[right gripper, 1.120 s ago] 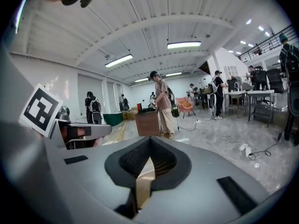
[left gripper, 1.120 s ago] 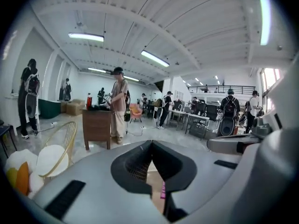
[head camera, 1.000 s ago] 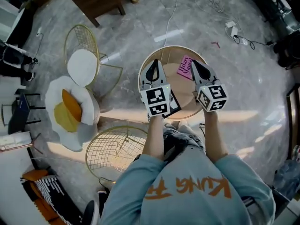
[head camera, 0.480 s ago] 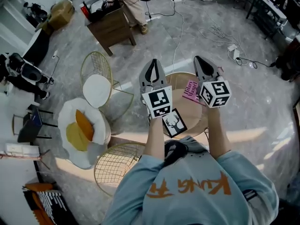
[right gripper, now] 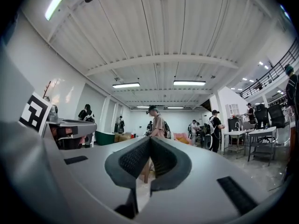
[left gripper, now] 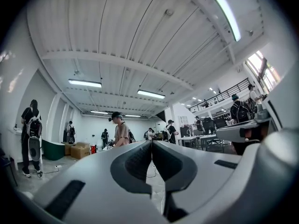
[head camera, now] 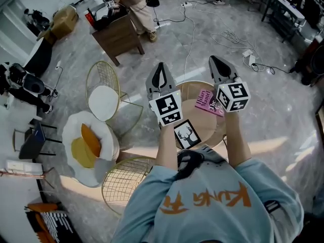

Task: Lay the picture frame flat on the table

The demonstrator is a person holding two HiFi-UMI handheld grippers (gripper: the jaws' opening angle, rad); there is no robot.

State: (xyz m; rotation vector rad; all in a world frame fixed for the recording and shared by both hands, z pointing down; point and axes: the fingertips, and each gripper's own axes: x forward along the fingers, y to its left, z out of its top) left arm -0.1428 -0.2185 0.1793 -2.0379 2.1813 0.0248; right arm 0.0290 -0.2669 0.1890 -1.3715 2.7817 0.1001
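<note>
Above the round surface [head camera: 193, 103], the left hand-held gripper [head camera: 161, 67] and right hand-held gripper [head camera: 213, 61] were pinched closed on nothing and aimed at the room, seemingly because the picture frame [head camera: 187, 134] already lay flat at its near edge, close to a pink book [head camera: 208, 101].

The scene contains one frame [head camera: 187, 134], one book [head camera: 205, 99], one round table [head camera: 197, 111], two wire chairs [head camera: 104, 101] [head camera: 124, 178], one egg cushion [head camera: 88, 146] and two grippers [head camera: 161, 66] [head camera: 214, 59].
</note>
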